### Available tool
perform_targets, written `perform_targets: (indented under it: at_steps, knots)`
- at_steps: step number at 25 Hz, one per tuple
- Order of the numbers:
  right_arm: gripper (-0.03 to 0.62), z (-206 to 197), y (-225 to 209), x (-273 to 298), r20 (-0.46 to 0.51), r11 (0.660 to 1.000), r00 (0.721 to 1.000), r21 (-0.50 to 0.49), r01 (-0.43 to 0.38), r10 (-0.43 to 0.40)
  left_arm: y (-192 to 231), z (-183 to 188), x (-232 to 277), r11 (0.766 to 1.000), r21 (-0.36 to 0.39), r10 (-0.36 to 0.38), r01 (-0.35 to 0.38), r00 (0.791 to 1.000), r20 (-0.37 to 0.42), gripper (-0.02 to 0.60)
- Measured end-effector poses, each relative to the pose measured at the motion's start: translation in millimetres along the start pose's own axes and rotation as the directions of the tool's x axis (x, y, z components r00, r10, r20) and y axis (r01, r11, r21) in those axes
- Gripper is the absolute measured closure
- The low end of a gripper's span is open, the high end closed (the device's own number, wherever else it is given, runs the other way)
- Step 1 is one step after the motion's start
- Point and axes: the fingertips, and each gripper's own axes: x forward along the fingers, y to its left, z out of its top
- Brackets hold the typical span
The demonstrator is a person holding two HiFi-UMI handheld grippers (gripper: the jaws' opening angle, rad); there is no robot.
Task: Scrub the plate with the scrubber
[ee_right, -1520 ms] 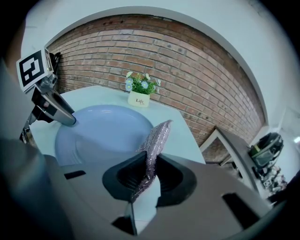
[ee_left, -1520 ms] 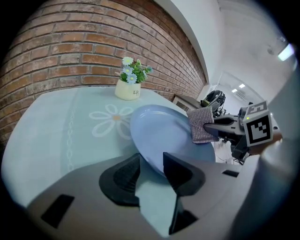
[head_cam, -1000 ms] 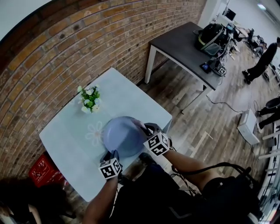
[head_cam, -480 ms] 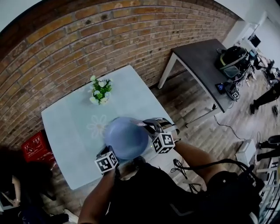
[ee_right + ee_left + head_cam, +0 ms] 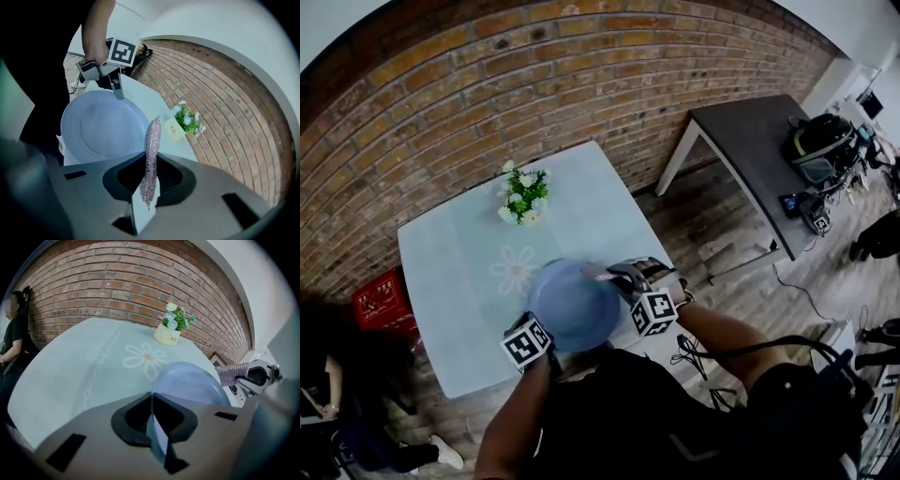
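My left gripper [image 5: 542, 330] has its jaws closing on the near rim of the pale blue plate [image 5: 575, 305], which sits between them over the near edge of the desk [image 5: 455, 281]. My right gripper [image 5: 617, 275] has its jaws clamped on the glittery scrubber [image 5: 152, 140], just beside the plate's right edge. A small flower pot [image 5: 523, 199] stands near the brick wall.

Your head camera looks steeply down on the table [image 5: 450, 272], your two gripper cameras close in, facing each other across the shared plate [image 5: 574, 305].
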Motion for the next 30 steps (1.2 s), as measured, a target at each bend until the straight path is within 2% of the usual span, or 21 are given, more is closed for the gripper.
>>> perform_targets:
  at_steps: [2, 5, 10, 14, 16, 19, 21, 24, 26, 27, 28, 30]
  knots:
    - [0.526, 0, -3, 3, 0.005, 1.000, 1.000, -0.014, 0.002, -0.002, 1, 5, 1, 0.999, -0.034, 0.016, -0.015, 1.000, 0.015, 0.560]
    - [0.526, 1, -6, 7, 0.008, 0.998, 1.000, -0.064, 0.002, -0.001, 11, 16, 2, 0.990, -0.133, 0.050, -0.044, 0.998, 0.043, 0.561]
    - [0.526, 5, -8, 17, -0.015, 0.975, 1.000, -0.222, -0.009, 0.006, 33, 37, 9, 0.953, -0.291, 0.114, -0.085, 0.990, 0.085, 0.560]
    - [0.526, 13, -11, 35, -0.031, 0.939, 0.999, -0.345, 0.000, -0.012, 37, 44, 18, 0.941, -0.326, 0.127, -0.090, 0.987, 0.096, 0.560]
    - [0.526, 20, -7, 42, -0.048, 0.911, 0.999, -0.411, -0.034, 0.016, 37, 44, 20, 0.937, -0.336, 0.136, -0.095, 0.986, 0.101, 0.560]
    - [0.526, 21, -3, 50, -0.081, 0.857, 0.996, -0.511, -0.062, 0.024, 35, 43, 19, 0.941, -0.324, 0.141, -0.099, 0.984, 0.108, 0.560]
    - [0.526, 24, 0, 54, -0.084, 0.830, 0.996, -0.553, -0.080, 0.039, 31, 45, 20, 0.954, -0.289, 0.106, -0.074, 0.989, 0.099, 0.560]
    - [0.526, 24, 11, 60, -0.100, 0.757, 0.991, -0.640, -0.131, 0.086, 25, 45, 22, 0.991, -0.136, 0.029, -0.021, 0.998, 0.060, 0.547]
    - [0.528, 16, 17, 62, -0.167, 0.684, 0.980, -0.703, -0.196, 0.108, 22, 43, 23, 0.999, -0.033, -0.007, 0.009, 0.999, 0.035, 0.528]
    - [0.528, 12, 18, 63, -0.205, 0.649, 0.972, -0.725, -0.228, 0.112, 21, 42, 23, 1.000, -0.007, -0.021, 0.021, 0.999, 0.026, 0.522]
    - [0.528, 9, 20, 64, -0.234, 0.626, 0.965, -0.736, -0.257, 0.120, 21, 43, 24, 1.000, 0.002, -0.031, 0.031, 0.999, 0.018, 0.522]
    - [0.528, 5, 24, 65, -0.278, 0.606, 0.950, -0.734, -0.307, 0.145, 21, 43, 25, 0.999, -0.014, -0.046, 0.046, 0.999, 0.002, 0.522]
